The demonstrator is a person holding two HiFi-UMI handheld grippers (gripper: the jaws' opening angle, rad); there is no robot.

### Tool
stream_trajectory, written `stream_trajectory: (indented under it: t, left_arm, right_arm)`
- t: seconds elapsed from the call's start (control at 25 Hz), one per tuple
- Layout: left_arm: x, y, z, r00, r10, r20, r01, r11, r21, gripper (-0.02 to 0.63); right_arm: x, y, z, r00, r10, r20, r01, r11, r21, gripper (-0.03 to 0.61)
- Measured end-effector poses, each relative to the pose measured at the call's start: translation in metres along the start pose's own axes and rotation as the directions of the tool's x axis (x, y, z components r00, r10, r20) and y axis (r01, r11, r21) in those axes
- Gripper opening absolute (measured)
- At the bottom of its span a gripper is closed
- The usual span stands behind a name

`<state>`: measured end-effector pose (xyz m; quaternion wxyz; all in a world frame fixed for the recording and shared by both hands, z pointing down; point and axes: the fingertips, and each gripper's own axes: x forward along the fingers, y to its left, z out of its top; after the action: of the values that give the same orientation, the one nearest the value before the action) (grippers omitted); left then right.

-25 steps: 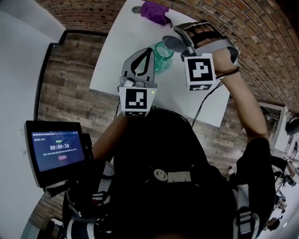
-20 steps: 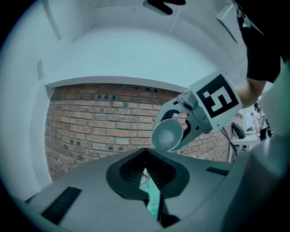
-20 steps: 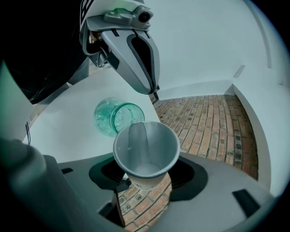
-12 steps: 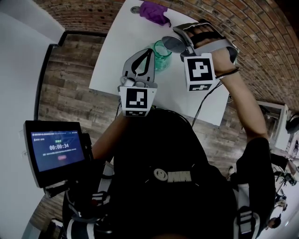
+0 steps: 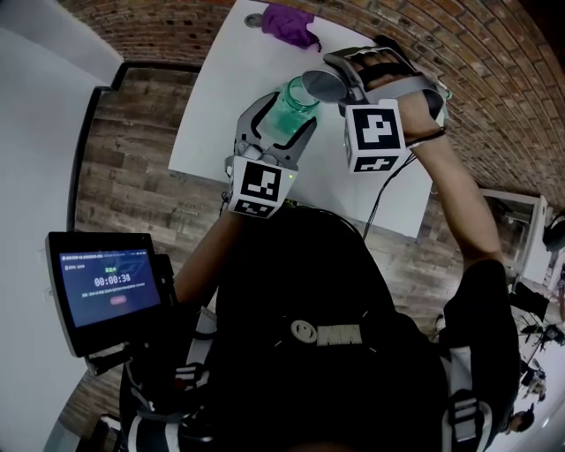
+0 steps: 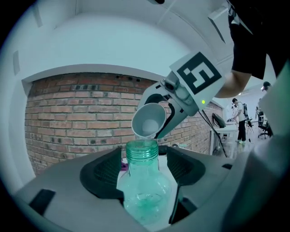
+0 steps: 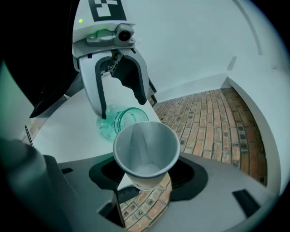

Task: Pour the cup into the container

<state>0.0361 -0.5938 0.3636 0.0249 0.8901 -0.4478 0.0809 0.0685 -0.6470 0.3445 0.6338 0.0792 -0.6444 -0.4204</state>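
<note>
The white counter [image 5: 212,106] in front of me is a plain flat top standing on a floor [image 5: 124,150] of dark wooden planks, and its far end runs close to a brick wall [image 5: 441,35]. At that far end a crumpled purple cloth [image 5: 291,24] lies on it, with a small round grey thing [image 5: 257,18] just beside the cloth that I cannot identify. A see-through green bottle [image 5: 293,110] is over the middle of the top, though I cannot tell whether its base rests on it.
</note>
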Motion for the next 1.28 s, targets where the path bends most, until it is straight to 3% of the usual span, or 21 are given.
stream_trajectory:
  t: [0.12, 0.4, 0.56, 0.84, 1.28]
  left_arm:
    - [0.008, -0.002, -0.012, 0.998, -0.038, -0.047, 0.04, 0.998, 0.053, 0.357]
    - [0.022, -0.005, -0.011, 0.998, -0.054, -0.041, 0.059, 0.991, 0.121, 0.357]
    - [0.03, -0.008, -0.018, 0.993, -0.102, -0.057, 0.109, 0.983, 0.15, 0.357]
    - [0.054, -0.012, -0.019, 0.988, -0.15, -0.044, 0.155, 0.98, 0.125, 0.357]
    - [0.059, -0.014, -0.017, 0.984, -0.175, -0.035, 0.178, 0.977, 0.119, 0.356]
  right_arm:
    - [0.001, 0.002, -0.001, 1.0, 0.007, 0.007, -0.007, 1.0, 0.024, 0.268]
    - [-0.007, 0.01, -0.003, 0.999, -0.004, 0.035, 0.0, 0.995, 0.1, 0.268]
    - [-0.009, 0.006, -0.008, 0.999, -0.01, 0.042, 0.003, 0.987, 0.158, 0.268]
    - [-0.003, 0.005, -0.03, 0.999, -0.007, 0.037, 0.0, 0.983, 0.182, 0.268]
    - [-0.008, 0.009, -0.026, 0.998, -0.017, 0.055, 0.004, 0.972, 0.234, 0.268]
